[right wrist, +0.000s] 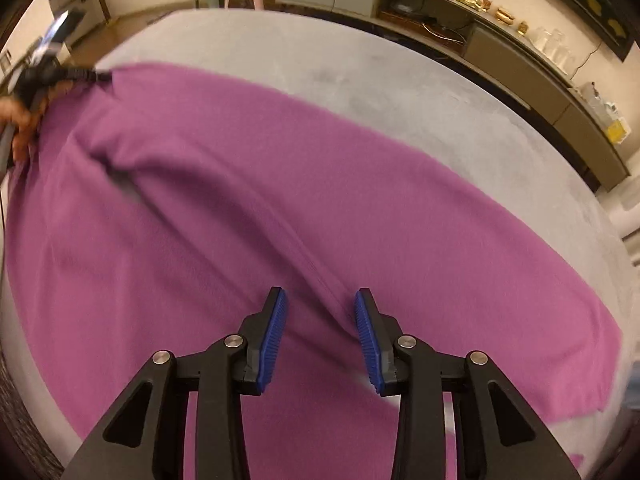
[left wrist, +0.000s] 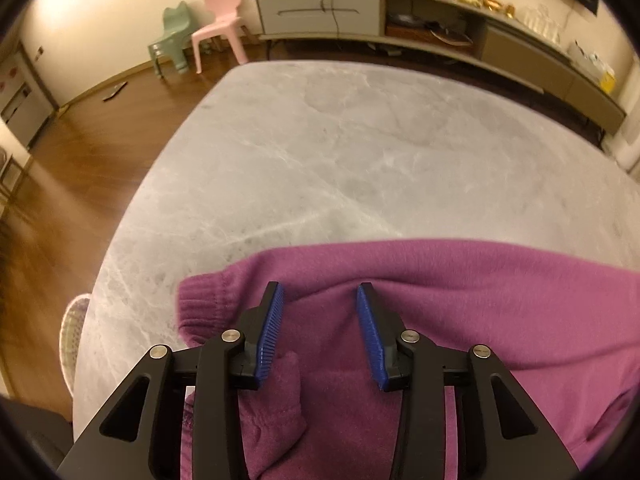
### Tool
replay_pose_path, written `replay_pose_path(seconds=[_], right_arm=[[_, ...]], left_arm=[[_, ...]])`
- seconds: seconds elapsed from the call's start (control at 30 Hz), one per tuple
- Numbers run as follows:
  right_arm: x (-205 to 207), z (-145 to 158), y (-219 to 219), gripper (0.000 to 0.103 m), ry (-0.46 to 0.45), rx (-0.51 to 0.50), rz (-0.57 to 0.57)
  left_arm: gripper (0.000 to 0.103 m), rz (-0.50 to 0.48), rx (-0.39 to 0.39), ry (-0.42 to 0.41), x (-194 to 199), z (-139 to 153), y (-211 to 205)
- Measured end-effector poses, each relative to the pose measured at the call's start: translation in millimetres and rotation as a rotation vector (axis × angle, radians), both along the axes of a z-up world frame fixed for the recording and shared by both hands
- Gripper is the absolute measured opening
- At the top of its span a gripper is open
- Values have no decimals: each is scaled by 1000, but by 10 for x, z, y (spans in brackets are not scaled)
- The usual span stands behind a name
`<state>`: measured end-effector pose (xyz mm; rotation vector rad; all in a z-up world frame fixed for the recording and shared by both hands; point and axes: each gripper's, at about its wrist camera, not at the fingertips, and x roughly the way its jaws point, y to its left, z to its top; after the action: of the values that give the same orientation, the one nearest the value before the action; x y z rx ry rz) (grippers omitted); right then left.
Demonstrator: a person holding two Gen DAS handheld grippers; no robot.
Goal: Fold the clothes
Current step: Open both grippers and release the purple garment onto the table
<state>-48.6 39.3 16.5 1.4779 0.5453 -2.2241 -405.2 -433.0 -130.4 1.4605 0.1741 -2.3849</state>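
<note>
A purple fleece garment (right wrist: pixel 248 208) lies spread across the grey marbled counter (left wrist: pixel 340 152), covering most of its near half. In the right wrist view the cloth is largely flat, with one long ridge running diagonally from the upper left toward the right claw (right wrist: pixel 320 300). A small gap beside a sleeve-like band shows the counter beneath. The exact kind of garment cannot be told from these views.

The left claw (left wrist: pixel 320 292) hangs over the garment's left end, close to a ribbed cuff (left wrist: pixel 200 304). Its jaws stand wide apart, with nothing between the blue pads (left wrist: pixel 272 324). A loose fold of fleece bunches just under the left jaw, but whether it touches the pad is unclear.

The right claw is likewise spread wide and empty, poised above the cloth near the counter's front edge, with the ridge passing between its jaws. The left claw appears again at the far left of this view, blurred.

Progress, as judged: the garment seems laid out but no clean fold is yet visible. The spreading appears nearly done. Left to do are gripping the edges, folding the cloth over, and squaring the result.

Background: a pink chair (left wrist: pixel 222 20), a green chair (left wrist: pixel 172 36), and a long sideboard (left wrist: pixel 440 28) along the wall.
</note>
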Motion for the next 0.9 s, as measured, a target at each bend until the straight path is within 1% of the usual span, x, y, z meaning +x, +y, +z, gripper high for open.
replay_pose_path(seconds=[0.03, 0.07, 0.1, 0.13, 0.17, 0.23, 0.27, 0.33, 0.4, 0.43, 0.5, 0.53, 0.57, 0.6, 0.67, 0.8, 0.83, 0.9], right_arm=[[50, 84, 40, 37, 15, -11, -29], [67, 220, 14, 37, 37, -54, -55], [80, 379, -35, 37, 60, -108, -71], [99, 503, -86, 38, 79, -146, -77], [74, 593, -172, 38, 92, -162, -71], [-26, 742, -381, 39, 111, -179, -43], [-68, 770, -504, 39, 107, -183, -32], [-333, 560, -822, 39, 75, -159, -15], [-757, 205, -989, 39, 19, -92, -4], [-823, 88, -1062, 38, -14, -54, -2], [-908, -30, -1173, 38, 11, -32, -8], [-960, -70, -1216, 38, 11, -24, -28], [-1020, -110, -1264, 38, 33, 0, -46], [-1087, -148, -1316, 38, 74, 40, -63], [-1222, -225, -1419, 38, 156, 118, -98], [-1198, -325, -1573, 39, 253, 252, -74], [-1115, -297, -1537, 39, 258, 242, -82], [-835, -160, -1346, 39, 242, 152, -127]], left_arm=[[38, -5, 22, 22, 37, 100, 12], [38, -13, 44, 47, 85, 208, 30], [38, -45, 67, 88, 198, 370, 93], [38, -76, 70, 118, 299, 504, 177], [38, -114, 68, 149, 443, 635, 282], [38, -211, 64, 182, 774, 785, 515], [38, -262, 64, 173, 956, 786, 640], [38, -314, 67, 152, 1208, 694, 785], [38, -345, 69, 81, 1482, 437, 916], [38, -354, 70, 43, 1583, 314, 958], [38, -365, 56, -12, 1774, 102, 1007], [38, -370, 49, -39, 1870, -4, 1031], [38, -374, 41, -61, 1966, -96, 1055], [38, -375, 32, -45, 2064, -92, 1074], [38, -367, 58, -36, 2239, -93, 1062], [39, -371, 43, -50, 2449, -72, 1086], [39, -366, 47, -50, 2450, -57, 1060], [39, -327, 40, -4, 2415, 92, 960]])
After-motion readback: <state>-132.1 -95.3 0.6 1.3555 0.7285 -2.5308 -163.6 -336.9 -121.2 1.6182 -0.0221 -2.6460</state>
